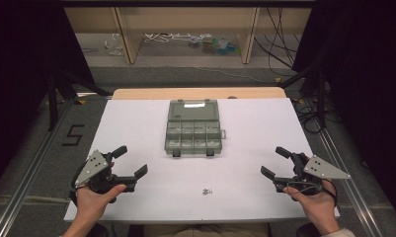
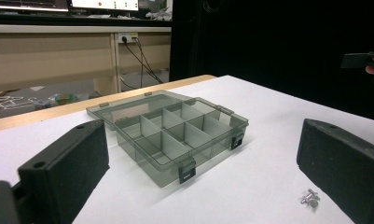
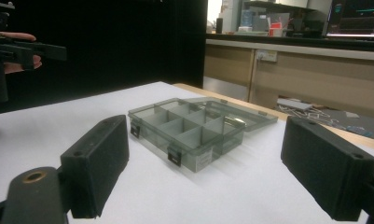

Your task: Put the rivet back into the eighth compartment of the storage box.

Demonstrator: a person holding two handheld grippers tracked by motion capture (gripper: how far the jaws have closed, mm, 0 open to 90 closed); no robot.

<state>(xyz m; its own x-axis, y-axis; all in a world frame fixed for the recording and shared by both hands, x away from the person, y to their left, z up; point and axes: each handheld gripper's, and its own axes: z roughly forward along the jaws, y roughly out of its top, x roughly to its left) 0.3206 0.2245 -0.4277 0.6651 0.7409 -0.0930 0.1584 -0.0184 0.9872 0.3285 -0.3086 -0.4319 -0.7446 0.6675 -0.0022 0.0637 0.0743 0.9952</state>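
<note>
A grey see-through compartment box (image 1: 193,127) lies open in the middle of the white table (image 1: 136,123), its lid folded back and its several compartments looking empty; I also see the box (image 2: 175,135) in the left gripper view and the box (image 3: 194,128) in the right gripper view. A few small metal screws (image 1: 207,190) lie near the front edge, and the screws (image 2: 310,197) sit beside the left gripper's jaw. My left gripper (image 1: 131,160) rests at front left, open with nothing between its jaws. My right gripper (image 1: 274,162) rests at front right, open and empty too.
Beyond the table stand wooden shelf legs (image 1: 126,34) with cables and small clutter (image 1: 205,42) on the floor. Metal rails (image 1: 27,173) run along both sides. A "5" mark (image 1: 73,134) is on the floor at left.
</note>
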